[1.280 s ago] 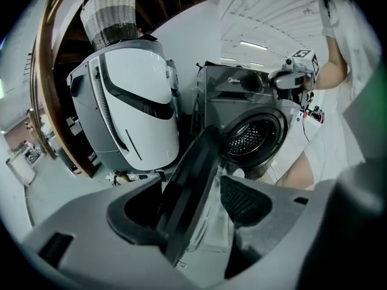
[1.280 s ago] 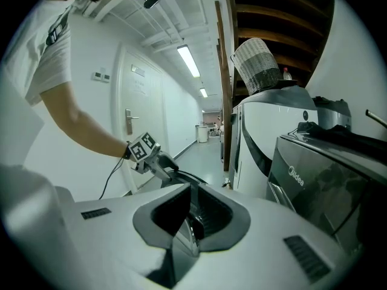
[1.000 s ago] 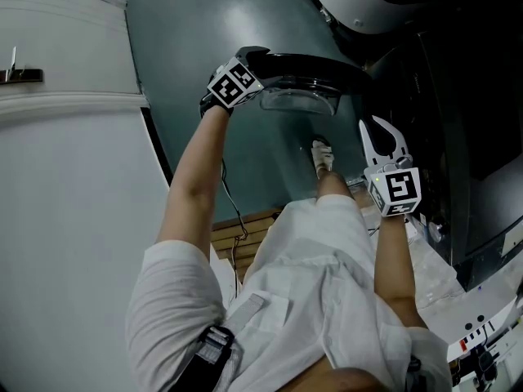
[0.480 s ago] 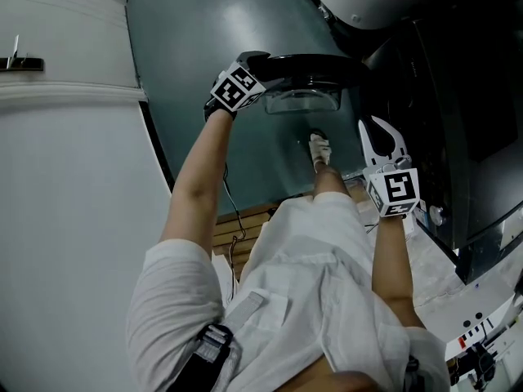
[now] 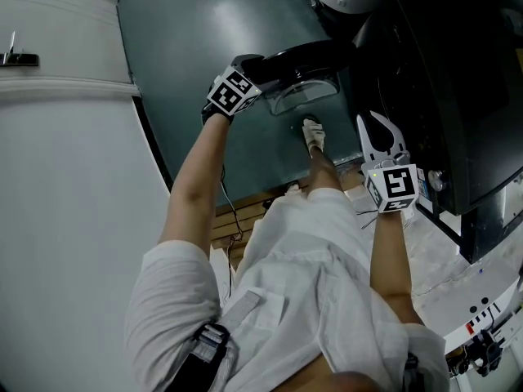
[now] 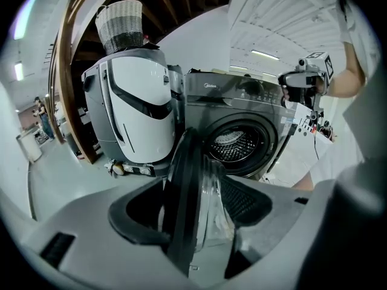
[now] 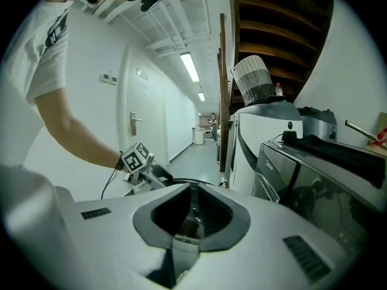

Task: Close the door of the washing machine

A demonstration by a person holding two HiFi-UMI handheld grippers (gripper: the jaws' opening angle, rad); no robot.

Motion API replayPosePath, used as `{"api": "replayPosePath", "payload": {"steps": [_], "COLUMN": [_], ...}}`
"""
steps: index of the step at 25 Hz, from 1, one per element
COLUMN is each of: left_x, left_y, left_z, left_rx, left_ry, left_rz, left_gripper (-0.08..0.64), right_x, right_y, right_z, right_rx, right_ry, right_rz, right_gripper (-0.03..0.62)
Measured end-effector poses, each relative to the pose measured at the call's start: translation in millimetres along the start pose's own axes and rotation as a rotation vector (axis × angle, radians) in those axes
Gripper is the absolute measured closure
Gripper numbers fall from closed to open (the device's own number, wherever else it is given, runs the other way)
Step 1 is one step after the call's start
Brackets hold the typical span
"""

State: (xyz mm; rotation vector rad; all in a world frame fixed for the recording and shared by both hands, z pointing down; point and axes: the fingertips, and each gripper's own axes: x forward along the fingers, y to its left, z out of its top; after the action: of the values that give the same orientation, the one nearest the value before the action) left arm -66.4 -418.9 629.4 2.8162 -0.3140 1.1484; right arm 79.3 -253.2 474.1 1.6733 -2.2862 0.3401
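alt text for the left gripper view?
The left gripper grips the edge of the open door, edge-on, black rim with clear glass bowl. Behind it stands the grey washing machine, drum exposed, a white appliance to its left.

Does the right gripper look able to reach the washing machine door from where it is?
Probably yes: the right gripper hangs empty beside the open washing machine door, nothing visible between them. The left gripper grips its rim.
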Motion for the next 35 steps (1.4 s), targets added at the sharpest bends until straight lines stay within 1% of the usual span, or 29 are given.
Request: {"api": "replayPosePath", "payload": {"steps": [5, 13, 16, 21, 26, 32, 35], "left_x": [-3.0, -3.2, -1.7, 5.7, 24.4, 36.7, 43.0], "left_y": [-37.6, -102.2, -122.9, -158.7, -198.3, -231.7, -246.5], "left_z": [-2.2, 0.0, 3.9, 7.9, 16.7, 34.9, 42.8], "left_rx": [0.003, -0.006, 0.0, 0.016, -0.006, -0.026, -0.032], "left_ry": [-0.005, -0.035, -0.05, -0.089, -0.094, -0.136, -0.148], "left_rz": [-0.021, -0.064, -0.08, -0.112, -0.152, -0.206, -0.229], "left_gripper": [0.259, 0.259, 0.259, 0.261, 0.261, 0.262, 0.262], "right_x": [-33.0, -84.3, -101.8, -130.3, -151.0, -156.4, -161.4], "right_y": [7.5, 22.0, 25.7, 35.6, 30.5, 16.7, 8.6], "right_z": [-6.9, -20.6, -22.9, -37.7, -53.0, -47.9, -52.7], "right_rx": [0.011, 0.027, 0.026, 0.023, 0.035, 0.027, 0.036], "right_ry": [-0.011, -0.022, -0.029, -0.019, 0.003, -0.016, -0.018], "right_rz": [-0.03, -0.087, -0.111, -0.151, -0.162, -0.17, -0.183], "right_gripper": [0.558, 0.558, 0.558, 0.558, 0.558, 0.558, 0.559]}}
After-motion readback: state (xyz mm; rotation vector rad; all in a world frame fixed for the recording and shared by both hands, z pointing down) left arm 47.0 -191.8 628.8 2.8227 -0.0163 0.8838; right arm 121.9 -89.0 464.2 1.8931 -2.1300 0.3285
